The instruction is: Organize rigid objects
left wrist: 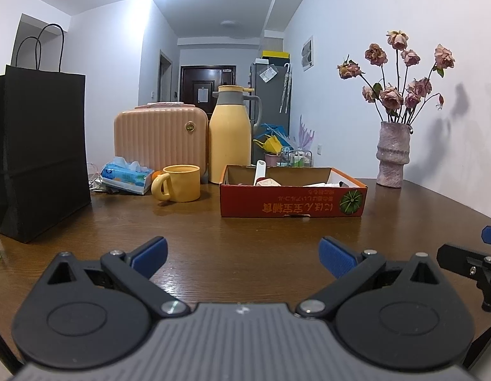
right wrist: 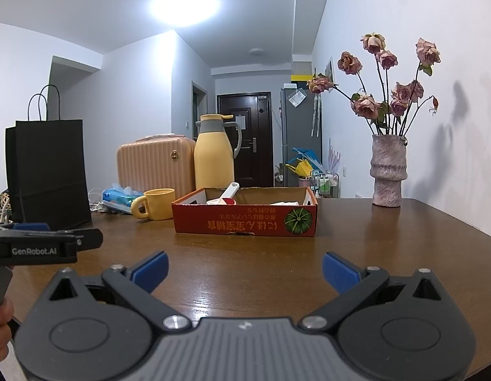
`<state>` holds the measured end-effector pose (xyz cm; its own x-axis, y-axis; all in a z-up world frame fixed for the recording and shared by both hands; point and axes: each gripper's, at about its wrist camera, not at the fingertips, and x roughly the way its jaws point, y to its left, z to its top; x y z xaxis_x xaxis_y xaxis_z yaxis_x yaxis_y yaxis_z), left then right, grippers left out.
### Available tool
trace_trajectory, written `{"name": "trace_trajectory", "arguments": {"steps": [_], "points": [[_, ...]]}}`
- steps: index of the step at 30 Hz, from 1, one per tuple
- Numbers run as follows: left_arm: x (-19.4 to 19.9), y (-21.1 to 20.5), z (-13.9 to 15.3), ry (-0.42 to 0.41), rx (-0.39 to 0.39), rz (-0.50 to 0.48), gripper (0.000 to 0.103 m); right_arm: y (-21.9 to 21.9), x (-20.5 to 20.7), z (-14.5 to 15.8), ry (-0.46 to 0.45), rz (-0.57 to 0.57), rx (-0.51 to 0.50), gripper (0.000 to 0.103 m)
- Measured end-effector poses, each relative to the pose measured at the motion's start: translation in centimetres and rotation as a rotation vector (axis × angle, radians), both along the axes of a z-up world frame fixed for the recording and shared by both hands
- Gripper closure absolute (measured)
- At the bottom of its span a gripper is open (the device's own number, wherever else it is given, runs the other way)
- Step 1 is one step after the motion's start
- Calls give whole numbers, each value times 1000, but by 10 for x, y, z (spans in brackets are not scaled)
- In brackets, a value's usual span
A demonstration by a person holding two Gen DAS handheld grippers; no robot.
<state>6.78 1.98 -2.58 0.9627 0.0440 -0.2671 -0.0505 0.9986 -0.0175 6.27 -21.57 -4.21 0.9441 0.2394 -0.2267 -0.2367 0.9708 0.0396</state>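
The red cardboard box hides most of its contents behind its front wall: only a white scoop handle and some pale items too low to identify rise above it. Left of the box, a black paper bag is cut off by the picture's edge, and an orange thing behind the yellow mug is mostly hidden.

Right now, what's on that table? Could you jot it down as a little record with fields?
surface: wooden table
middle: red cardboard box, open, white scoop inside
left of box: yellow mug, tissue pack, black paper bag
behind: peach case, yellow jug
right: vase of dried roses
left tool: open, empty
right tool: open, empty
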Motion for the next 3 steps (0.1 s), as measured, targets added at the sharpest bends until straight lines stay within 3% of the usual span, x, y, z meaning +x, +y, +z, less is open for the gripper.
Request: {"name": "trace_trajectory", "arguments": {"steps": [3], "points": [[1,0,0,6,-5,-8,0,0,1,-1,5,0,1,0]]}}
